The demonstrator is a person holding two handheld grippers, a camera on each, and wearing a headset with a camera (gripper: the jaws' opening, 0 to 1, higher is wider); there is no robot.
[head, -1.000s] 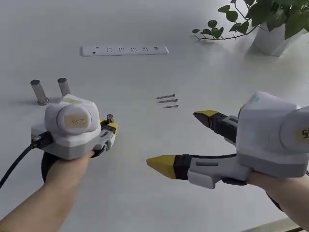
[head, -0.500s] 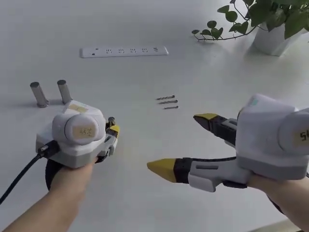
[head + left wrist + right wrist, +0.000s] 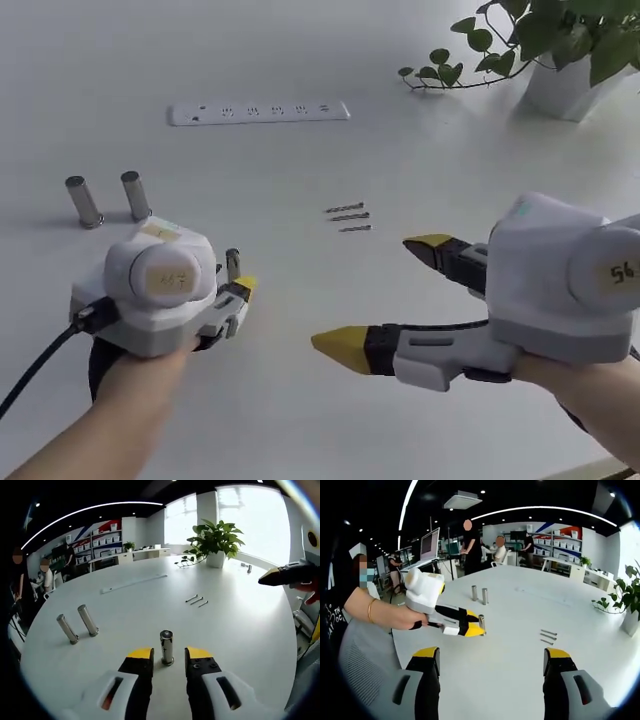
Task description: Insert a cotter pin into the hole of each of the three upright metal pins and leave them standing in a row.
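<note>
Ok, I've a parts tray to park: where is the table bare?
Between the power strip and the cotter pins, and from those pins toward the plant pot. Crowded around the left gripper, the metal pin at its jaws, and the two standing pins.

Both units are the same build: chunky white shell, black fingers, yellow tips. The left gripper has a black cable coming out the back, plus a round tan sticker with digits too blurry to read. The right gripper has a round label starting with a 5. There's a gold bangle on the left wrist and a dark sleeve up top.
</note>
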